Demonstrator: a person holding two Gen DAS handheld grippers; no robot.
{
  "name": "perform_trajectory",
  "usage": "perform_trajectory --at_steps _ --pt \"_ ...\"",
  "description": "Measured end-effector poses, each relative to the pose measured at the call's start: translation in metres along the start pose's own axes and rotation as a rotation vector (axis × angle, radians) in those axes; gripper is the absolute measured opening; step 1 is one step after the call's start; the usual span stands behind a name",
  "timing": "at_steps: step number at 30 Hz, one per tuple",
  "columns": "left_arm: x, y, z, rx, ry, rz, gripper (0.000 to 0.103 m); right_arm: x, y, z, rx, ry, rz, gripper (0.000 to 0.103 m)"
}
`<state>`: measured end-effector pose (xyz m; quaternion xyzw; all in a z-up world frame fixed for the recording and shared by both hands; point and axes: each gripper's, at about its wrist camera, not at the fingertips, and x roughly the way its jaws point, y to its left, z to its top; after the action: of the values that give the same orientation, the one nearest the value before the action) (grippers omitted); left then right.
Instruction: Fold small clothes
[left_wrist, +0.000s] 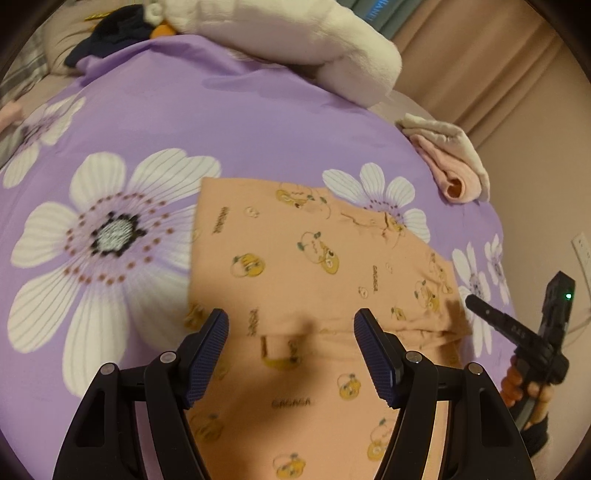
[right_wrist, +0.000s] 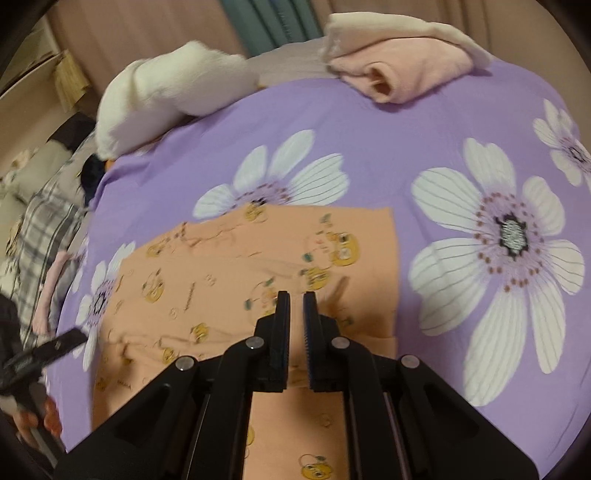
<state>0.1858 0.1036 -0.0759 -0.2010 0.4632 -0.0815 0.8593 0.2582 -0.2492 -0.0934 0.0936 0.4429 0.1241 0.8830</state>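
Observation:
An orange garment (left_wrist: 295, 251) printed with yellow cartoon figures lies spread flat on a purple flowered sheet (left_wrist: 221, 110). My left gripper (left_wrist: 291, 315) hovers over its near part with the jaws wide apart and nothing between them. In the right wrist view the same garment (right_wrist: 258, 251) lies below my right gripper (right_wrist: 296, 295), whose pads stand almost together with only a thin slit and no cloth seen in it. From the left wrist view the right gripper (left_wrist: 517, 325) shows at the garment's right edge, held by a hand. The left gripper (right_wrist: 55, 345) appears at the far left.
A folded pink and cream pile (left_wrist: 454, 166) (right_wrist: 406, 70) sits at the sheet's (right_wrist: 369, 147) far edge. A white plush bundle (left_wrist: 295, 33) (right_wrist: 166, 92) lies at the back, with a dark garment (left_wrist: 110, 33) beside it. Plaid cloth (right_wrist: 44, 221) lies off the left side.

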Motion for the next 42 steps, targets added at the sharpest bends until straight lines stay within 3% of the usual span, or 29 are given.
perform_trajectory --at_steps 8,12,18,23,26,32,42 --pt "0.040 0.004 -0.010 0.024 0.093 0.092 0.069 0.037 0.006 -0.026 -0.049 0.107 -0.058 0.007" --pt "0.030 -0.002 -0.012 0.030 0.094 0.083 0.069 0.036 0.002 -0.030 -0.023 0.107 -0.044 0.006" --pt "-0.006 -0.002 -0.031 0.019 0.065 0.008 0.069 0.005 0.003 -0.049 0.020 0.079 0.039 0.021" --pt "-0.038 0.011 -0.058 -0.012 0.057 -0.017 0.069 -0.023 -0.009 -0.083 0.094 0.076 0.093 0.047" --pt "-0.056 0.020 -0.073 -0.045 0.036 -0.015 0.075 -0.041 -0.022 -0.103 0.165 0.067 0.111 0.050" --pt "-0.087 0.042 -0.099 -0.119 -0.001 -0.011 0.076 -0.074 -0.041 -0.126 0.236 0.032 0.102 0.055" --pt "-0.105 0.066 -0.135 -0.190 0.009 0.005 0.077 -0.095 -0.054 -0.151 0.255 0.040 0.078 0.062"
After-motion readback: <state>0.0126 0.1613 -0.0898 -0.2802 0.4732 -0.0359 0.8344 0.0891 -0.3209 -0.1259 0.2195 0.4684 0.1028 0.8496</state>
